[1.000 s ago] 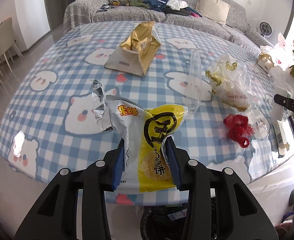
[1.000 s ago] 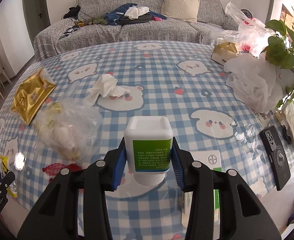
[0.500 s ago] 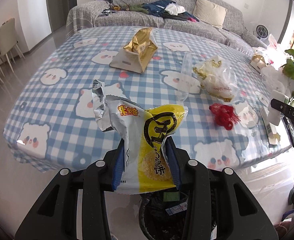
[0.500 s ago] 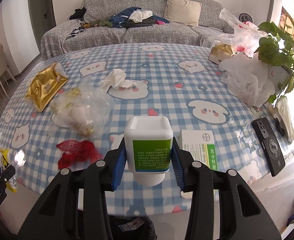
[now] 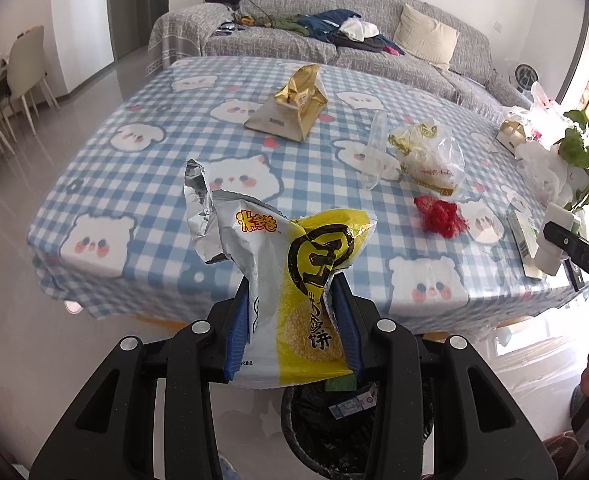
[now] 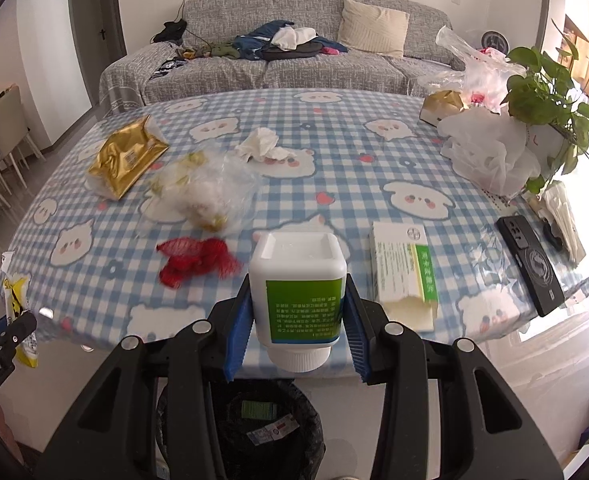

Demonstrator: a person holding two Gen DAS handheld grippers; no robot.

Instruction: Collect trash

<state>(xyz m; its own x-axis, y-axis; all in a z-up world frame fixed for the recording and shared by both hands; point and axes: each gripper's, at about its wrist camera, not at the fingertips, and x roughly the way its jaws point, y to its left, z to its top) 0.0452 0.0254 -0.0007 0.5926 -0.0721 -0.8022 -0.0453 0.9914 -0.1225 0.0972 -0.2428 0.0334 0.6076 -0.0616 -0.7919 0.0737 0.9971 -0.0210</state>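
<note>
My left gripper point(image 5: 290, 312) is shut on a yellow and silver snack bag point(image 5: 294, 280), held off the near table edge above a black-lined trash bin point(image 5: 350, 432). My right gripper point(image 6: 296, 312) is shut on a white bottle with a green label point(image 6: 300, 292), cap toward me, above the same bin point(image 6: 250, 424). On the table lie a red net point(image 6: 196, 260), a clear plastic bag with wrappers point(image 6: 202, 192), a gold bag point(image 6: 124, 158), a crumpled tissue point(image 6: 262, 146) and a green and white box point(image 6: 404, 264).
The checked tablecloth point(image 6: 334, 168) hangs over the near edge. A black phone point(image 6: 532, 262), a potted plant point(image 6: 554, 92) and white plastic bags point(image 6: 490, 152) sit at the right. A clear plastic piece point(image 5: 374, 152) stands mid-table. A grey sofa point(image 6: 294, 64) is behind.
Both grippers have pulled back from the table toward me with their loads. The table has receded and the trash bin has come into view below both grippers.
</note>
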